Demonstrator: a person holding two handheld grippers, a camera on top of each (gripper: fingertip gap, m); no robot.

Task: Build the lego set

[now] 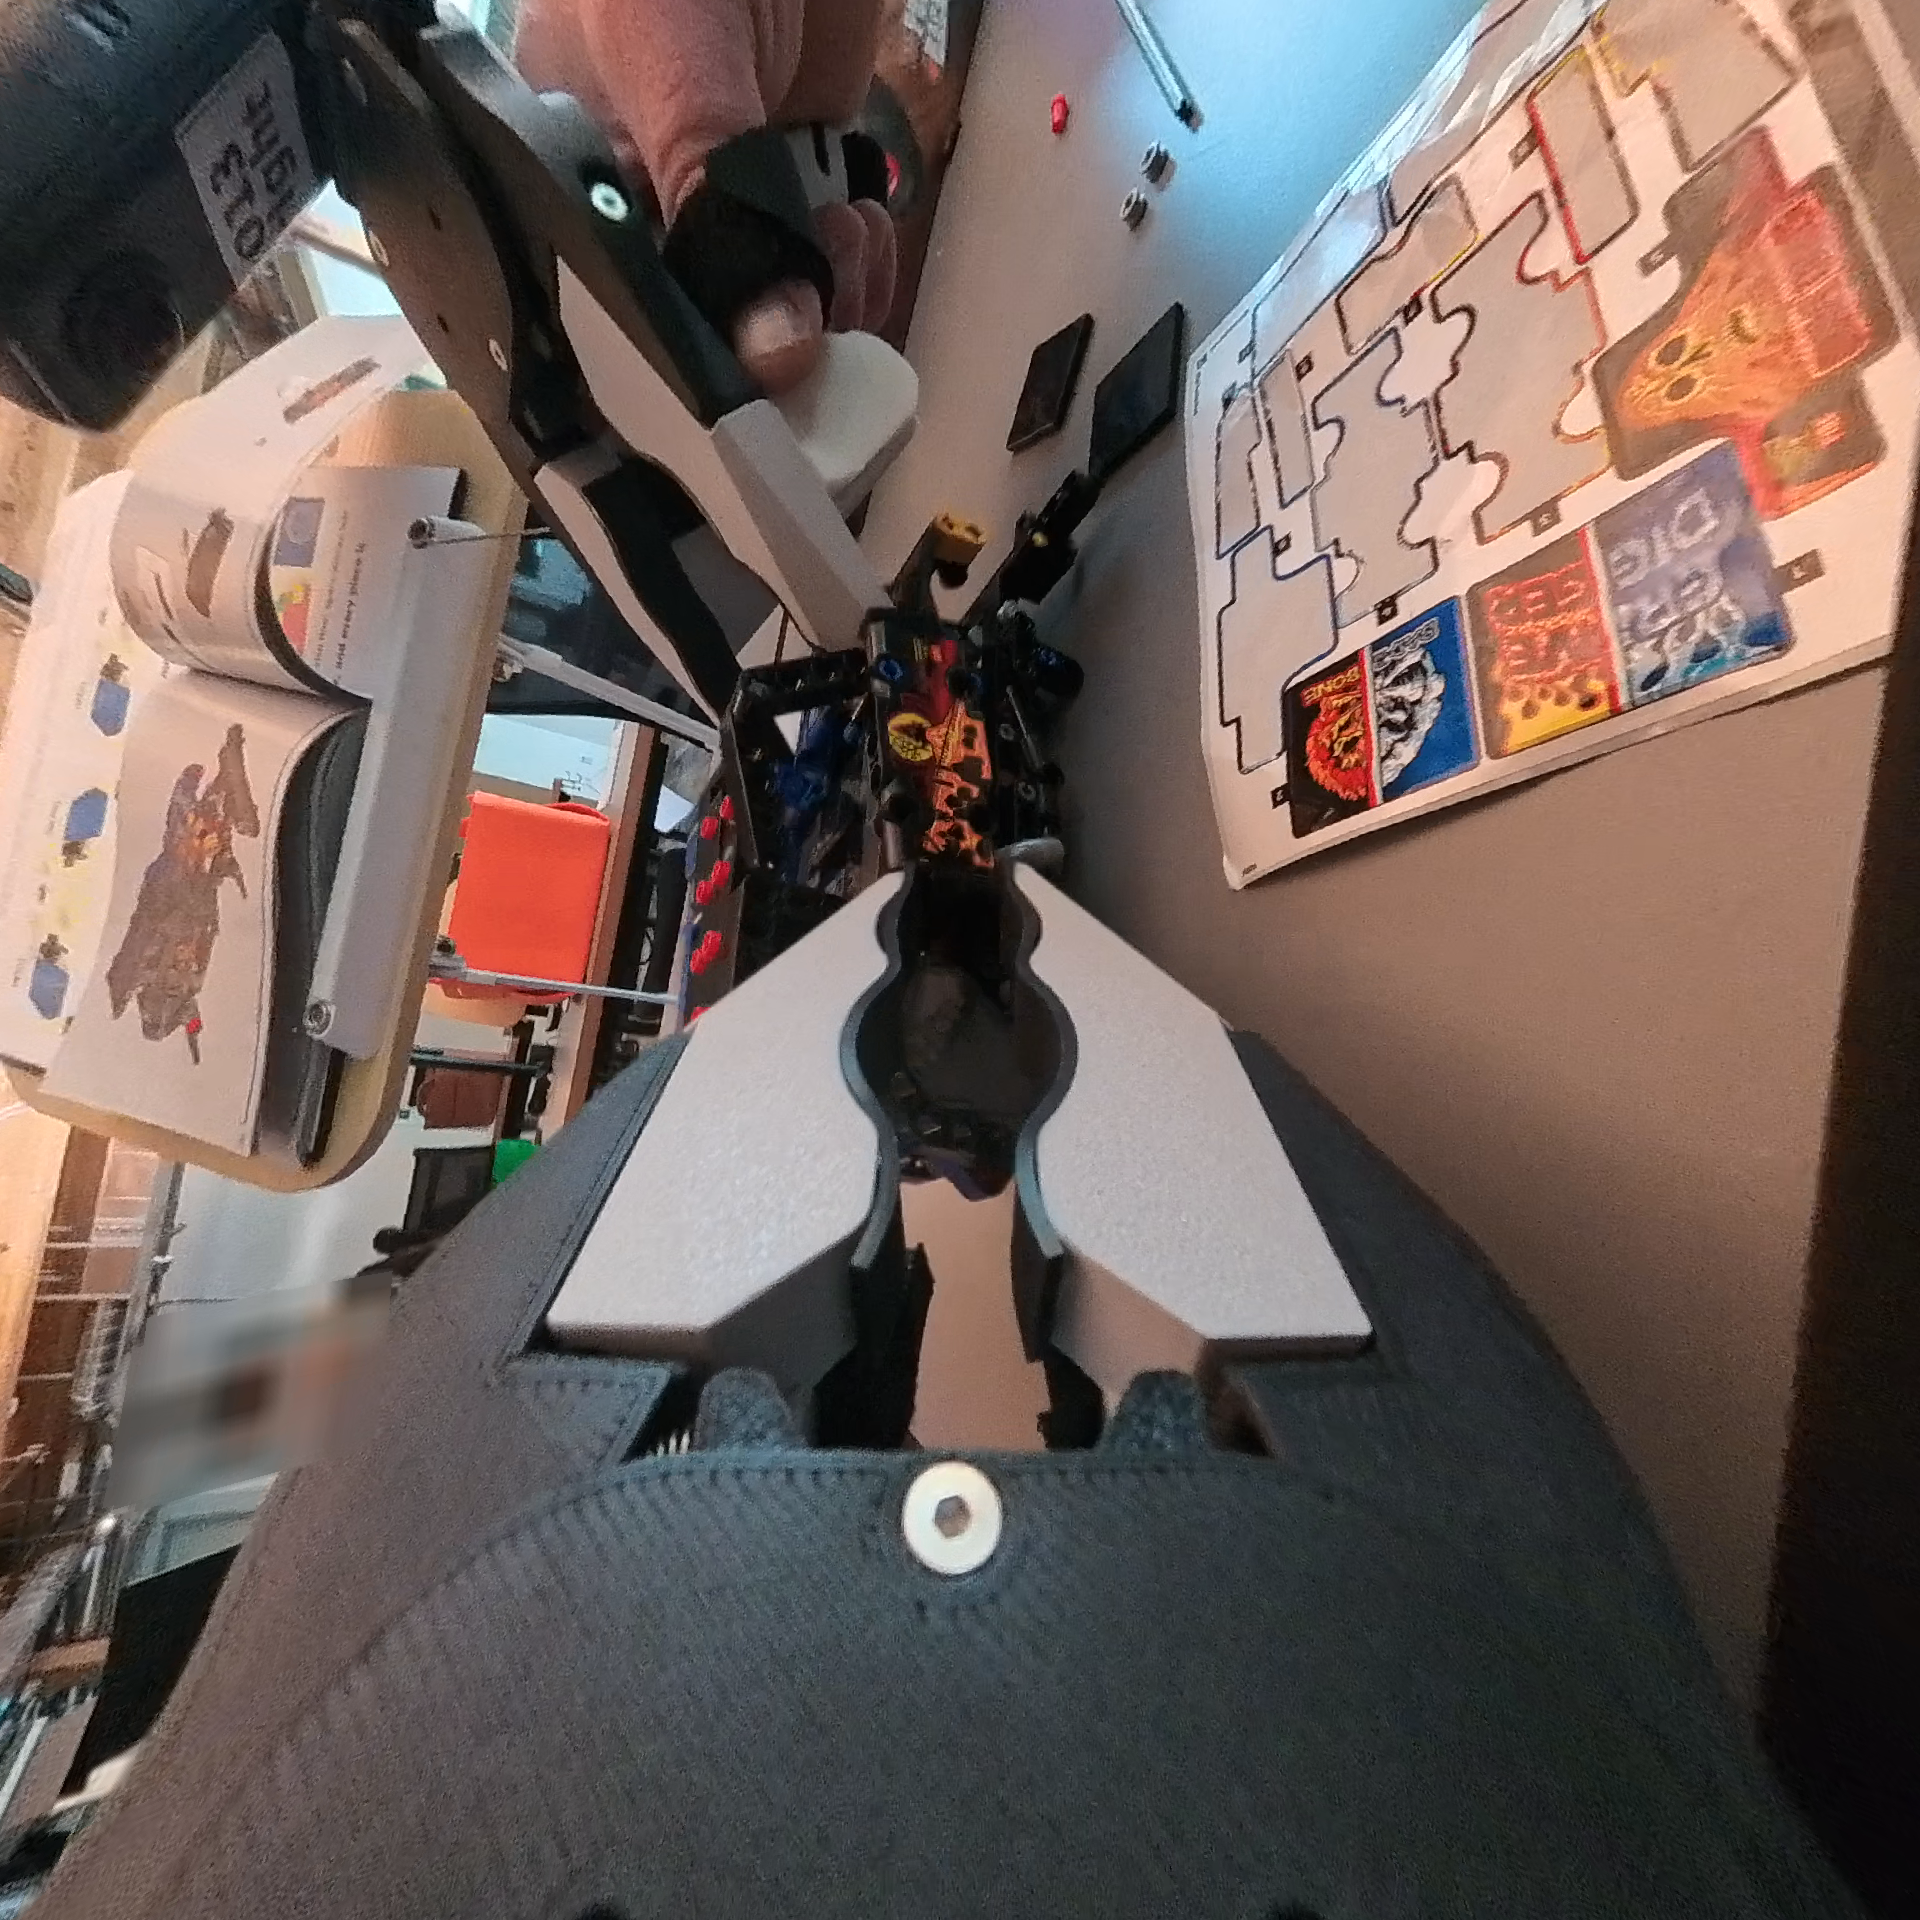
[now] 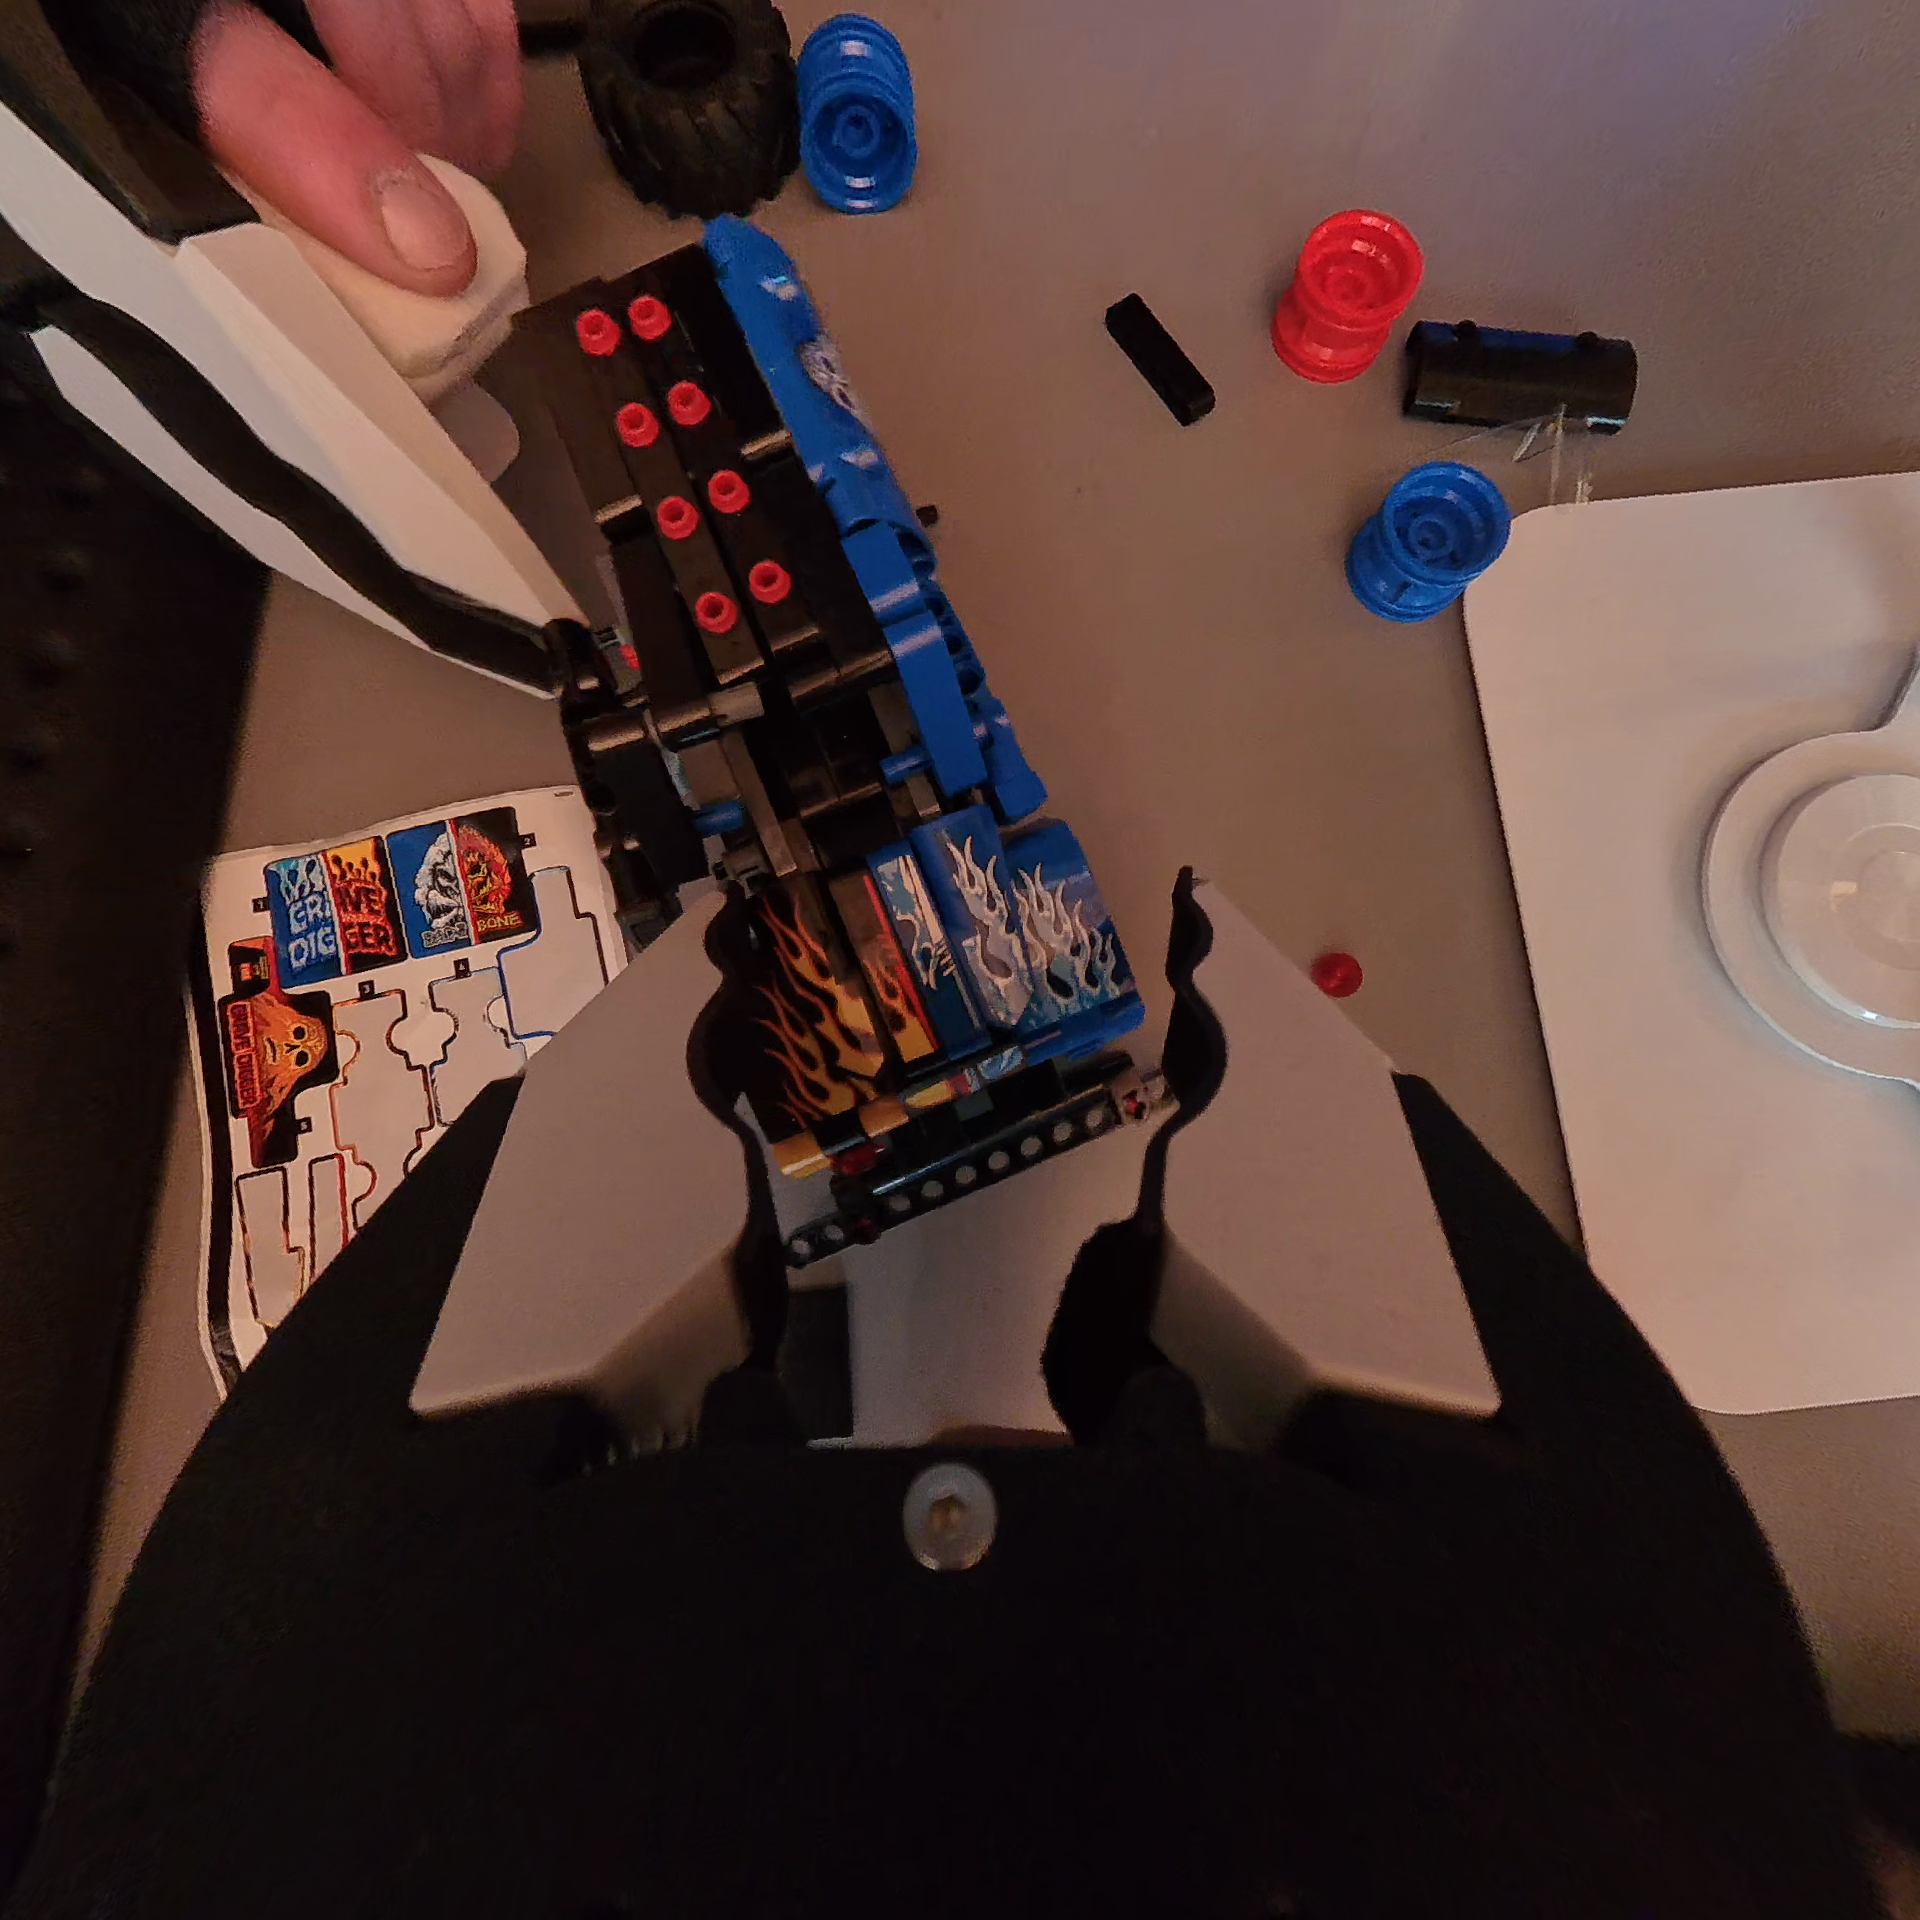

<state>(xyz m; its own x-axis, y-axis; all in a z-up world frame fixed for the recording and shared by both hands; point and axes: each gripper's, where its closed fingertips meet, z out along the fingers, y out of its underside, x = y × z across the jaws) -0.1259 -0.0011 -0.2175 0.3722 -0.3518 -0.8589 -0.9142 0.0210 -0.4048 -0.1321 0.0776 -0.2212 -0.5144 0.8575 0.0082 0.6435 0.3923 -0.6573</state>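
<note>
The lego model (image 2: pixel 790 644) is a long black and blue truck body with red pins and flame stickers, held in the air between both grippers. My left gripper (image 1: pixel 956 883) is shut on one end of the model (image 1: pixel 935 748); it also shows in the right wrist view (image 2: pixel 566 655), clamped on the model's black side. My right gripper (image 2: pixel 956 914) has its jaws wide around the flame-stickered end, both fingers touching it. It enters the left wrist view (image 1: pixel 810 644) from the upper left, with a person's hand on it.
On the table lie a sticker sheet (image 2: pixel 395 997), a black tyre (image 2: pixel 691 104), blue hubs (image 2: pixel 857 114) (image 2: pixel 1429 540), a red hub (image 2: pixel 1345 296), small black pieces (image 2: pixel 1158 358) and a white tray (image 2: pixel 1714 1039). An open instruction booklet (image 1: pixel 208 831) stands at the left.
</note>
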